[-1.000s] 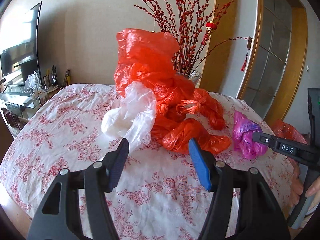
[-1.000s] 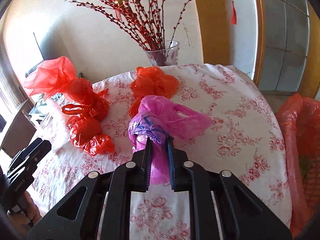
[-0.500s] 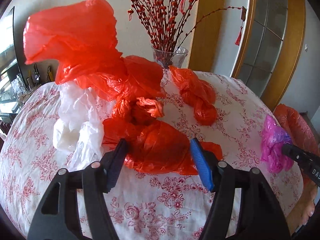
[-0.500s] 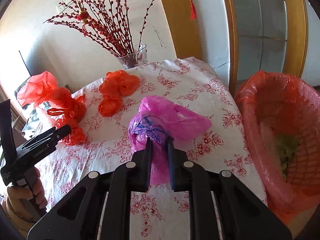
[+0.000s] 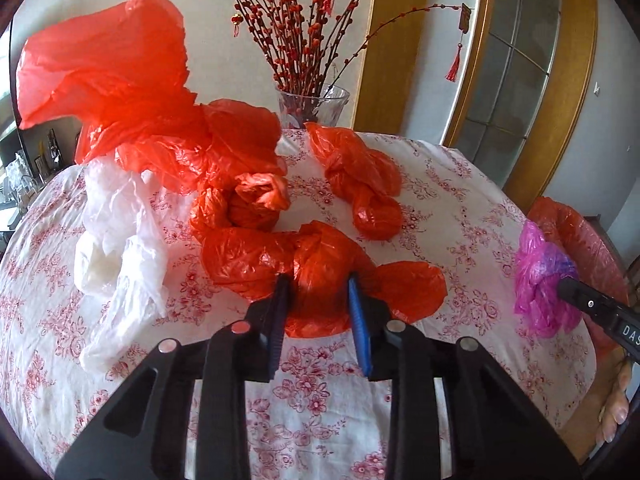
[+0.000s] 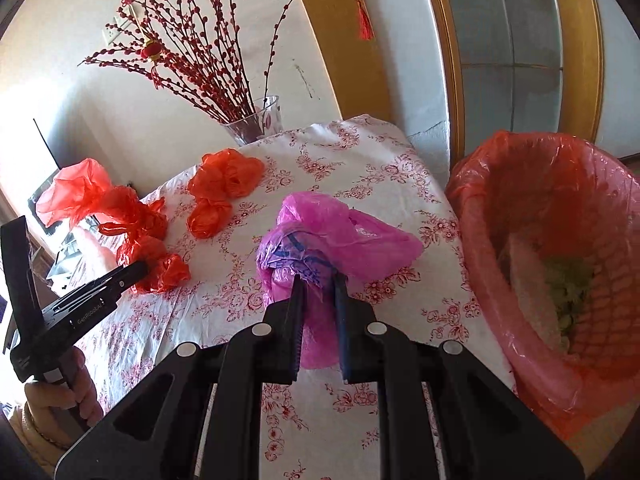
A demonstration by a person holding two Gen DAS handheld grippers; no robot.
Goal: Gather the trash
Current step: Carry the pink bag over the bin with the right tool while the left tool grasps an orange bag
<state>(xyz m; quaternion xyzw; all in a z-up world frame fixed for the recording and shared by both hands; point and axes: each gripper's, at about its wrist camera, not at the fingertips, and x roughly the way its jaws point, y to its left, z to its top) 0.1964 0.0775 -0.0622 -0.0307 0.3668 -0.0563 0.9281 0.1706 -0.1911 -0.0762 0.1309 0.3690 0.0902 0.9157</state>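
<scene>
My left gripper (image 5: pixel 318 280) has its jaws closed around a crumpled red plastic bag (image 5: pixel 320 264) lying on the flowered tablecloth (image 5: pixel 320 400). My right gripper (image 6: pixel 318 280) is shut on a pink plastic bag (image 6: pixel 336 236) and holds it above the table's right edge, beside a bin lined with a red bag (image 6: pixel 560 264). The pink bag also shows at the right of the left wrist view (image 5: pixel 540 280). More red bags (image 5: pixel 360 184) and a white bag (image 5: pixel 120 240) lie on the table.
A glass vase (image 5: pixel 312 108) with red berry branches stands at the table's far edge. The bin (image 5: pixel 576 236) stands off the table's right side and holds some scraps. A wooden door frame (image 5: pixel 560 80) is behind it.
My left gripper moved forward and closed on the near red bag. My right gripper carried the pink bag further right, closer to the bin.
</scene>
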